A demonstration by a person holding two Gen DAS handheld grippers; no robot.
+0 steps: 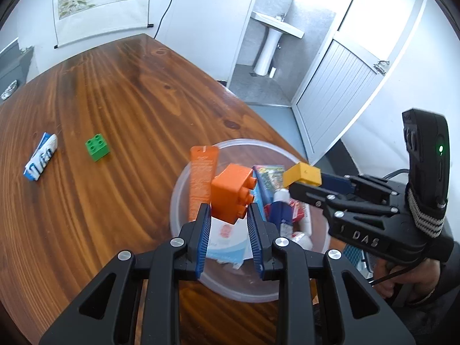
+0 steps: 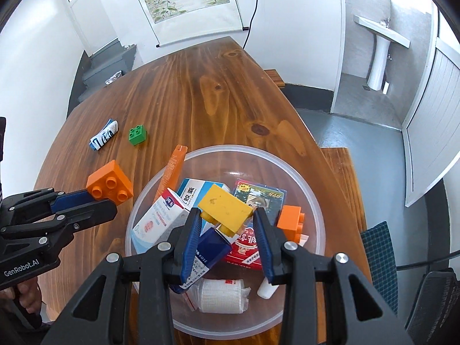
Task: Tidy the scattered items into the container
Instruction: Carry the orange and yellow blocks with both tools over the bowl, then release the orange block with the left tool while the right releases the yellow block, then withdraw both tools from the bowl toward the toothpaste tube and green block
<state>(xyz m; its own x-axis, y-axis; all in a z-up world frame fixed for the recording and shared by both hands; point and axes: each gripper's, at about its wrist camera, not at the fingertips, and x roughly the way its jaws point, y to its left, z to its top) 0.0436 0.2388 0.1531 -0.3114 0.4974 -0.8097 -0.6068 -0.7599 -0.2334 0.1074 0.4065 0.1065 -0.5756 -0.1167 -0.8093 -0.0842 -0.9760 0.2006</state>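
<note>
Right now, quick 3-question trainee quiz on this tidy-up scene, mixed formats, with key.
1. True or false: the left hand-held gripper holds the orange block.
2. Which block does the right hand-held gripper hold over the clear bowl? A green, B yellow, C orange.
3. Name the two items lying on the wooden table outside the bowl.

Key:
1. True; its pads press on both sides of the block.
2. B, the yellow block.
3. The green block and the crumpled blue-and-white tube.
</note>
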